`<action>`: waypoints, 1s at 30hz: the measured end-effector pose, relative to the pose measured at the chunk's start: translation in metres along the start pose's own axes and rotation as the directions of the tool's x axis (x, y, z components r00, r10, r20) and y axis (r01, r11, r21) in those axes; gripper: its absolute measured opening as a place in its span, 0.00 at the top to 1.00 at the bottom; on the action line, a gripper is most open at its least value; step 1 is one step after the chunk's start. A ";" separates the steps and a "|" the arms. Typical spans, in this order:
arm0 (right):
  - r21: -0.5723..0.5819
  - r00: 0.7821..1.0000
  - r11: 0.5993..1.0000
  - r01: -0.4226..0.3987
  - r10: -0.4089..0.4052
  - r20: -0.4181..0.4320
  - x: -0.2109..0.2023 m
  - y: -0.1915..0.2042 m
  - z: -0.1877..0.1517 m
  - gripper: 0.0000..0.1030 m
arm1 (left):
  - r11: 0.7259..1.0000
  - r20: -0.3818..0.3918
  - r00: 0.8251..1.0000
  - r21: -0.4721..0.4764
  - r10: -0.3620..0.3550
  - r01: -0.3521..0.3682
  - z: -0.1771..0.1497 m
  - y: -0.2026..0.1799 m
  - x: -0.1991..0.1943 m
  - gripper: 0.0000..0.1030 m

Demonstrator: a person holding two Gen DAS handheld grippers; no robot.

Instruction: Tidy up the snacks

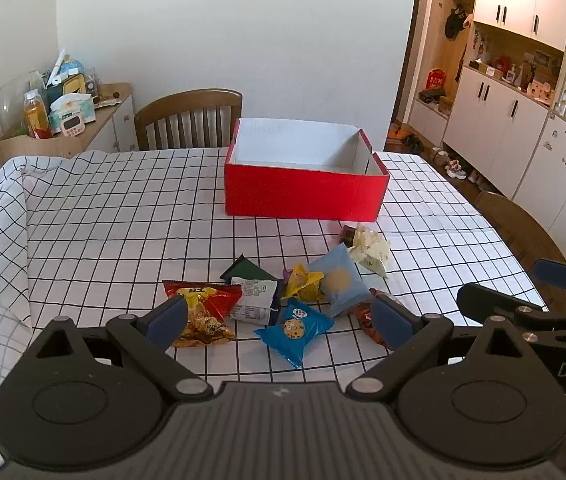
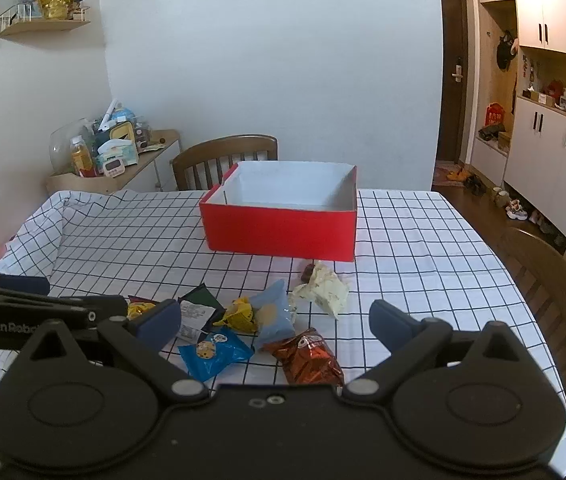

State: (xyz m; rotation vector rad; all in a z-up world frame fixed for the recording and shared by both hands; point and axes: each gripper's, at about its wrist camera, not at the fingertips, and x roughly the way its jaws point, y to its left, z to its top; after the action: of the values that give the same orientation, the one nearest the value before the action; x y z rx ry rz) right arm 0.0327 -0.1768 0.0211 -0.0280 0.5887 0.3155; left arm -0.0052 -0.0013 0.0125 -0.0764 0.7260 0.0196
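Observation:
An open red box (image 1: 303, 196) with a white, empty inside stands mid-table; it also shows in the right wrist view (image 2: 281, 232). Several snack packets lie in a heap in front of it: a red-yellow bag (image 1: 203, 312), a blue cookie packet (image 1: 294, 330) (image 2: 215, 352), a light blue packet (image 1: 339, 280) (image 2: 273, 314), a yellow packet (image 1: 303, 282) (image 2: 239, 314), a cream packet (image 1: 371, 248) (image 2: 323, 290), a brown foil packet (image 2: 307, 358). My left gripper (image 1: 279, 316) is open and empty above the heap's near side. My right gripper (image 2: 275, 322) is open and empty too.
The table has a white checked cloth (image 1: 123, 216). Wooden chairs stand at the far side (image 1: 189, 118) and the right side (image 2: 551, 304). A cluttered side shelf (image 1: 63, 120) is at the back left. White cabinets (image 1: 523, 136) line the right wall.

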 end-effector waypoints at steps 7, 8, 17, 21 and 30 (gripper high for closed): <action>-0.015 1.000 1.000 0.011 -0.011 0.011 -0.002 0.003 0.001 0.02 | 1.000 0.007 1.000 0.005 -0.001 0.001 0.000 -0.001 -0.001 0.04; -0.015 1.000 1.000 0.009 -0.009 0.012 -0.002 0.004 0.000 0.02 | 1.000 0.007 1.000 0.005 -0.001 0.001 0.000 0.000 -0.001 0.04; -0.020 1.000 1.000 0.001 -0.001 0.014 -0.003 0.006 0.000 0.02 | 1.000 -0.001 1.000 0.000 -0.002 0.002 0.001 0.002 0.000 0.04; -0.021 1.000 1.000 -0.002 0.003 0.010 -0.002 0.006 0.001 0.02 | 1.000 -0.003 1.000 -0.002 -0.001 0.001 0.001 0.003 0.000 0.04; -0.029 1.000 0.999 -0.014 0.014 0.002 0.002 0.006 0.003 0.02 | 1.000 -0.003 1.000 -0.008 0.004 -0.004 0.003 0.006 0.002 0.04</action>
State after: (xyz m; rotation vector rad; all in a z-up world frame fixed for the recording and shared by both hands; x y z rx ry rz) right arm 0.0336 -0.1703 0.0227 -0.0519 0.5827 0.3374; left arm -0.0027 0.0047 0.0131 -0.0825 0.7295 0.0261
